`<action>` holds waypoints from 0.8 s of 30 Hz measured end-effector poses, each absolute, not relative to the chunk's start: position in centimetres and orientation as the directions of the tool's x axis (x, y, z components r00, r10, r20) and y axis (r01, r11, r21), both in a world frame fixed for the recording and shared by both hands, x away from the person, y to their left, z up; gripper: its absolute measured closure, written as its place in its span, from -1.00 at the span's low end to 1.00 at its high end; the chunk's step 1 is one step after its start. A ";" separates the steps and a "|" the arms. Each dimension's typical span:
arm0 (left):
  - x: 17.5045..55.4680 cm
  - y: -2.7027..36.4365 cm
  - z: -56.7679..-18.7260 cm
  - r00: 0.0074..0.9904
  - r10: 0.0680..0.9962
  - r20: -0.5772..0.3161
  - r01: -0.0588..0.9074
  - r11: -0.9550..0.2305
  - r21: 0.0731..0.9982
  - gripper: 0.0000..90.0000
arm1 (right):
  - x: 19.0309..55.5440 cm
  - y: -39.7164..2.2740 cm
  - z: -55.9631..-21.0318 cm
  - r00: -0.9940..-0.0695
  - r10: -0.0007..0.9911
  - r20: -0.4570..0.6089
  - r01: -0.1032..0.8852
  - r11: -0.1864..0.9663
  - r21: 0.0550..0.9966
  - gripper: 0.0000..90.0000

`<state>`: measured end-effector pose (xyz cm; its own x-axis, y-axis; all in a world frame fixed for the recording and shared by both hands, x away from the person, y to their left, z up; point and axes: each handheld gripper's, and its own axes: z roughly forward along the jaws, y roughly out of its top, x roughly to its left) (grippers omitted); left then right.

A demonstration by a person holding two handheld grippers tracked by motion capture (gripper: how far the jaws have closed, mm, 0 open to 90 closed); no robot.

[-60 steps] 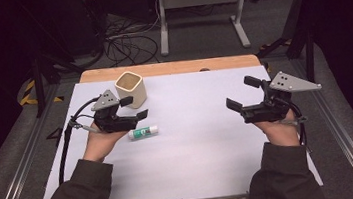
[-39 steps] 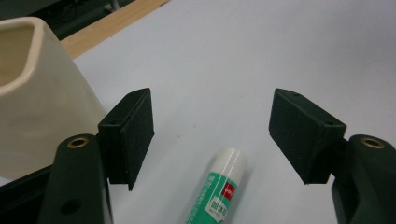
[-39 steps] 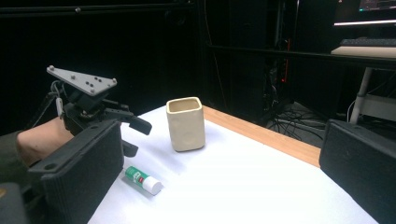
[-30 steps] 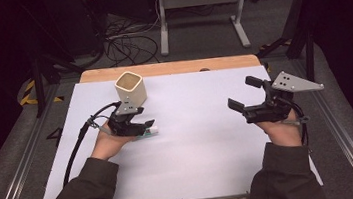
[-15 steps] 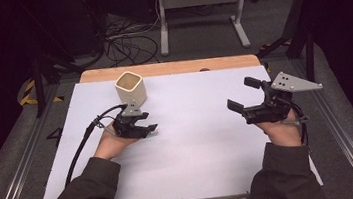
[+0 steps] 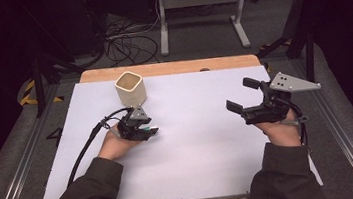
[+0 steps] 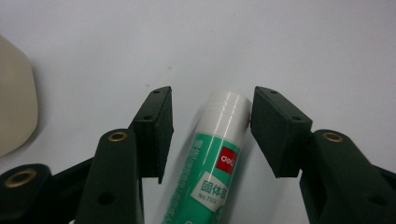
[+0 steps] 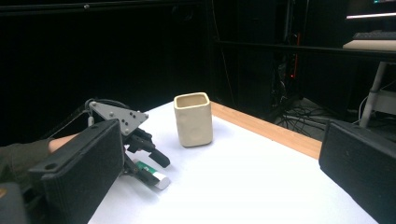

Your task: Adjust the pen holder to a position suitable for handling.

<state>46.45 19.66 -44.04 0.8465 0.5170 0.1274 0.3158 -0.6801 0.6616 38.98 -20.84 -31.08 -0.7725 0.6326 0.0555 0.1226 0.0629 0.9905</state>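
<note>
Left tool (image 7: 210, 135) lowered, jaws closing around smooth cylindrical glue stick (image 7: 212, 158)

A cream cup on a white table

The square-sided cup (image 6: 130, 87) stands upright near the table's (image 6: 212, 166) far edge, where a bare wooden strip (image 6: 171, 68) runs. Beyond, cables (image 6: 125, 42) sprawl on the floor beside a grey stand (image 6: 199, 6).
</note>
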 end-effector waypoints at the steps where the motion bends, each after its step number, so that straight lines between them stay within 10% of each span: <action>1: 46.5 19.6 -44.1 0.846 0.517 0.131 0.315 -0.683 0.659 0.15 | 39.0 -20.8 -31.1 -0.772 0.633 0.058 0.125 0.062 0.990 -0.99; 24: 46.2 18.6 -44.7 0.865 0.458 0.203 0.257 -0.753 0.606 0.44 | 39.1 -20.5 -31.3 -0.776 0.628 0.060 0.137 0.075 0.988 -0.98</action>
<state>46.24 18.55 -44.66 0.8654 0.4581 0.2030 0.2566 -0.7532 0.6057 39.15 -20.49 -31.27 -0.7763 0.6276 0.0600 0.1369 0.0749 0.9877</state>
